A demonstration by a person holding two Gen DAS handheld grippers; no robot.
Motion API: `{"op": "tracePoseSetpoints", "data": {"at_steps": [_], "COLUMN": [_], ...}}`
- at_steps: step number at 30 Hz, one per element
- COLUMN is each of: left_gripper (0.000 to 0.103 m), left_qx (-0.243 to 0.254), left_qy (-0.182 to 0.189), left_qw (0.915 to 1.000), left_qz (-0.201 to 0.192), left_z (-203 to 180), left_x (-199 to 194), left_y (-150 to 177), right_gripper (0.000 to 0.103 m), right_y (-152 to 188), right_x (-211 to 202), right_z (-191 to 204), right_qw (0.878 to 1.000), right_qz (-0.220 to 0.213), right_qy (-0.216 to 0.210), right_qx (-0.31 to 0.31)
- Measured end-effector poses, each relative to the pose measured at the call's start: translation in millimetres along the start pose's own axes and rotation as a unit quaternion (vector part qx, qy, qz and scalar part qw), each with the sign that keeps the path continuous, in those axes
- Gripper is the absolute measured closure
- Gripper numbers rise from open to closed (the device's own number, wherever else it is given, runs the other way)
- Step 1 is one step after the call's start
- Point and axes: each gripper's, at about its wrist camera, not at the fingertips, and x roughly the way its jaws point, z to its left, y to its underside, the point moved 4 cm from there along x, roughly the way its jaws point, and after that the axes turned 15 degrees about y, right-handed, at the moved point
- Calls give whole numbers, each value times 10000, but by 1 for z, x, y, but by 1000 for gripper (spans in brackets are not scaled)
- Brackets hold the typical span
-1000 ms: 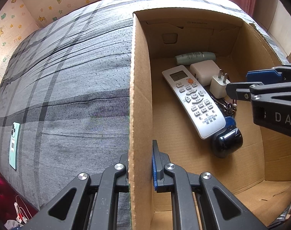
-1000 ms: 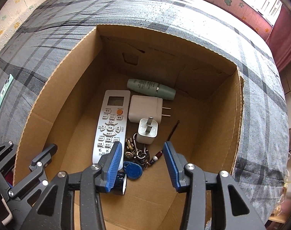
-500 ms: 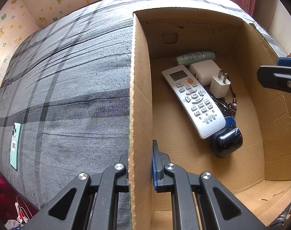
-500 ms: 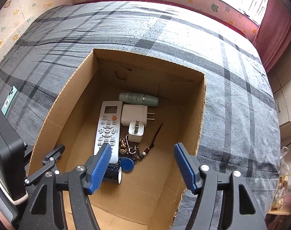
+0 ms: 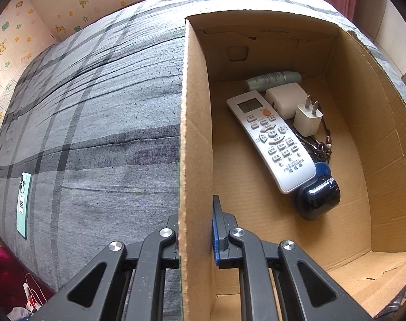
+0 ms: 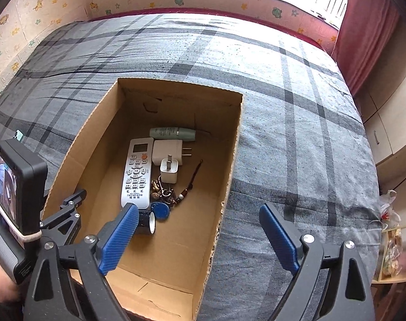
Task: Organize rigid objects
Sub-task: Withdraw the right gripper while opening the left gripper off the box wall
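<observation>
Bed [image 6: 296, 112] w/ grey plaid cover fills most of both views, starred wallpaper and a red curtain [image 6: 363, 34] behind it. Cardboard box [image 6: 231, 160] sits open-topped on the cover, long walls running away from the cams. Left gripper [image 5: 195, 230] is clamped tight on the box's left wall near the front corner, one finger outside, the blue-padded one inside, wall pinched between; in the right wrist view its black frame shows at the box's left edge w/ a small screen unit above it. Right gripper [image 6: 200, 240] is above the box's front-right part, jaws spread wide and just been opening, nothing between the blue pads; left pad over the box interior, right pad over the bedcover outside the right wall. Inside the box, all on the floor toward the back-left: white remote [image 6: 137, 172] lying face up, lengthwise, largest item. Pale green tube [image 6: 173, 133] lies crosswise at the far end, just beyond the remote's top. White charger block [image 6: 167, 152] just right of the remote's screen end, prongs pointing right. Smaller white plug [image 6: 169, 171] just in front of it, prongs up toward the block. Dark blue glossy case [image 5: 317, 196] touching the remote's near end; partly hidden by the pad in the right view. Bunch of keys w/ blue round fob [image 6: 160, 210] and beaded cord between plug and case. Outside, a mint green phone [image 5: 23, 204] lies on the cover well left of the box.
</observation>
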Motion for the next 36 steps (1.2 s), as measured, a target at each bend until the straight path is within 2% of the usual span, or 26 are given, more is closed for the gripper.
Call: {"op": "tracePoseSetpoints", "data": {"at_steps": [2,6,12,13,15,16,17,19,20,24,25,28,32,36], "left_gripper": [90,90,88,84,63,44,34,27,17,7,0,0,0,0], "left_qx": [-4,1,-76,-86,-104,-144,-180,-205,-207,-210,-223,-200,-154,-72], "left_qy": [-13,-59,-46,-86,-147,-166,-161,-156,-145,-67,-65,-99,52,-104], "left_qw": [10000,10000,10000,9999,9996,9995,9993,9990,9989,9981,9978,9967,9958,9945], "left_qz": [-2,-16,-39,-77,-195,-239,-286,-371,-394,-570,-619,-779,-897,-1040], "left_z": [0,-2,-3,-3,-2,-2,-2,-3,-5,-14,-17,-25,-39,-54], "left_x": [0,-1,-6,-8,-15,-18,-22,-30,-34,-55,-61,-78,-101,-124], "left_y": [0,0,-3,-4,-6,-7,-8,-9,-8,-7,-7,-4,1,7], "right_gripper": [0,0,0,0,0,0,0,0,0,0,0,0,0,0], "right_y": [4,11,18,19,21,22,23,26,27,29,30,32,36,38], "right_x": [-4,-13,-21,-22,-23,-23,-24,-27,-29,-37,-40,-47,-57,-70], "right_z": [-4,-12,-22,-23,-25,-26,-27,-29,-30,-35,-35,-38,-43,-49], "right_qw": [10000,9997,9995,9995,9993,9993,9992,9991,9990,9987,9985,9981,9976,9967], "right_qz": [2,-17,-47,-47,-34,-19,-25,-53,-63,-145,-168,-252,-343,-462], "right_qy": [-13,-120,-55,-67,-130,-142,-138,-140,-148,-142,-152,-155,-147,-157], "right_qx": [53,188,295,318,345,357,376,409,428,475,489,535,589,654]}}
